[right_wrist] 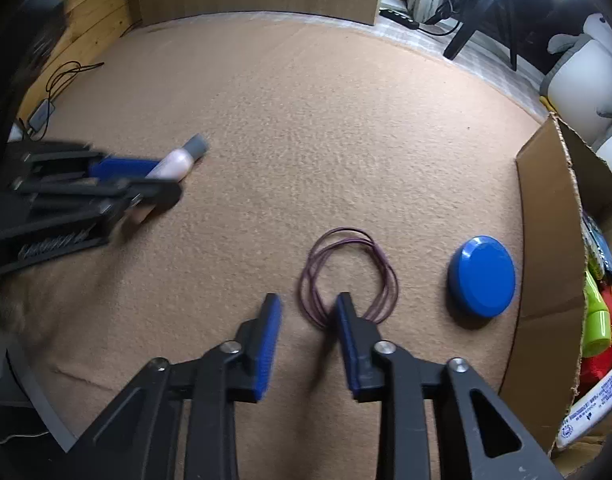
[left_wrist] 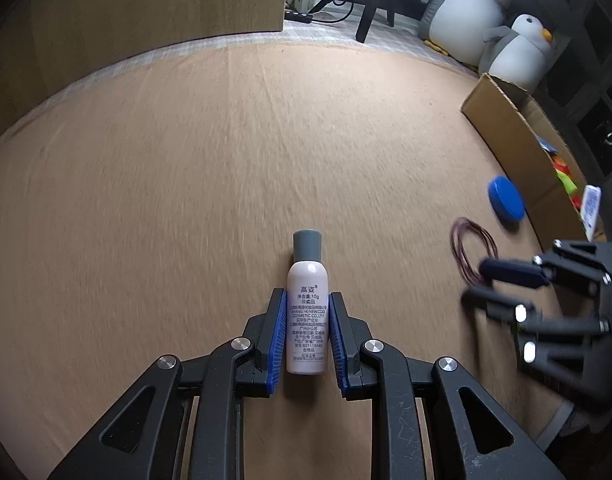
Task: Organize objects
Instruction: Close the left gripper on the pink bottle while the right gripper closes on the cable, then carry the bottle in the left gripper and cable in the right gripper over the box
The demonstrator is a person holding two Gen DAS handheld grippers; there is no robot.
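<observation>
My left gripper (left_wrist: pixel 307 332) is clamped on the bottle (left_wrist: pixel 307 316), blue pads pressing its pale sides below the label's middle, grey cap pointing away from me. I hold it low on the body, I think, so the cap end stays free to go into the box (right_wrist: pixel 545 240) first.

My right gripper (right_wrist: pixel 307 336) stands narrow but holds nothing: one finger (right_wrist: pixel 347 320) sits over the near arc of the purple loop (right_wrist: pixel 347 276), the other just outside it, so a strand of the loop lies in the gap with no pad pressing on it. I cannot tell whether the tips touch the cloth. That straddle looks meant to pinch the thin strands.

Just beyond the loop, to the right, the blue lid (right_wrist: pixel 481 276) lies flat, near the box wall but apart from it. The box stands open at the right edge of the table (right_wrist: pixel 306 120), with bright packets already inside, so that is where I judge things go.

Between my two grippers the brown cloth is bare, and so is the stretch ahead up to the far edge, leaving easy room to swing the bottle rightward. The risks I see are the box's upright wall and crossing over my right hand.
</observation>
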